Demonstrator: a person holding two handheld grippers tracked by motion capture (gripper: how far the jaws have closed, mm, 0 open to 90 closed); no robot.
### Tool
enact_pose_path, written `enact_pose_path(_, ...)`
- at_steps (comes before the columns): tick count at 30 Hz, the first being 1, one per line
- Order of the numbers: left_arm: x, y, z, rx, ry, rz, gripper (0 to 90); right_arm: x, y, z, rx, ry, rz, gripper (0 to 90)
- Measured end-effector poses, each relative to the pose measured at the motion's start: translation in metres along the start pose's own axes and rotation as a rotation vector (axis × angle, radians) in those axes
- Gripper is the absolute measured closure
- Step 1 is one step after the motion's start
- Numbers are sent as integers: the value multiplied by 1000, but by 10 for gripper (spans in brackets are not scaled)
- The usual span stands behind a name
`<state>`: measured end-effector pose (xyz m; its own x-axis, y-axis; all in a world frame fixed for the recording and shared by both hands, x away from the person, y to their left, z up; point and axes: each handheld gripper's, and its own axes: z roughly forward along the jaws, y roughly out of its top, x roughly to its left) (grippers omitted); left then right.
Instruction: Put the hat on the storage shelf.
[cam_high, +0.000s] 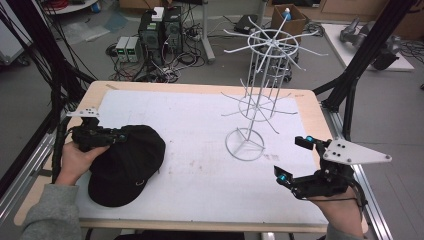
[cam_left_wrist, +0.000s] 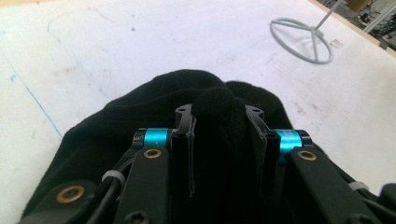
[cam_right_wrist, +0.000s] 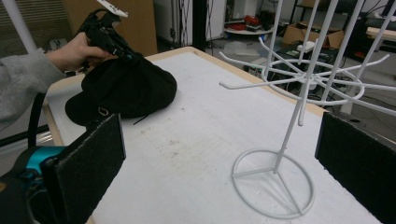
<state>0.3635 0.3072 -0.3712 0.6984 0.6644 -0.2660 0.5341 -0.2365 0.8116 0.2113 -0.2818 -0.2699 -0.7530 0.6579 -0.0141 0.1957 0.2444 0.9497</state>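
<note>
The black cap (cam_high: 127, 167) lay on the desk (cam_high: 200, 165), well to the left of the white wire rack (cam_high: 260, 90). The left claw (cam_high: 121, 135) was pinched tight on a fold of the cap's crown. On the rack's other side, near its ring base, the right claw (cam_high: 295, 160) hung with jaws spread wide, holding nothing.

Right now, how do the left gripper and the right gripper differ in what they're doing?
The left gripper is shut on a fold of the black cap; the right gripper is open and holds nothing. The left gripper sits at the table's left edge on the cap, while the right gripper sits at the right edge, its jaws spread toward the white wire rack without touching it. Both are hand-held, with black jaws and blue fittings.
</note>
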Motion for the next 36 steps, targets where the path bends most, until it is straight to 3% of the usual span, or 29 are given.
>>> enact_pose_path(10,-24,16,-25,-53,-11,72,675,-2,-2,1,1,1,20,7)
enact_pose_path(14,-32,22,-38,-77,-39,85,676,-5,-2,3,-12,0,28,7)
enact_pose_path(21,-44,38,-54,-119,-126,89,676,-8,0,7,-13,12,30,7)
enact_pose_path(27,-60,62,-67,-120,-169,130,675,-11,0,10,-19,23,26,7)
enact_pose_path(32,-75,82,-75,-91,-181,188,674,-13,1,11,-36,26,29,7)
enact_pose_path(36,-83,95,-84,-97,-198,207,675,-13,1,12,-33,30,31,7)
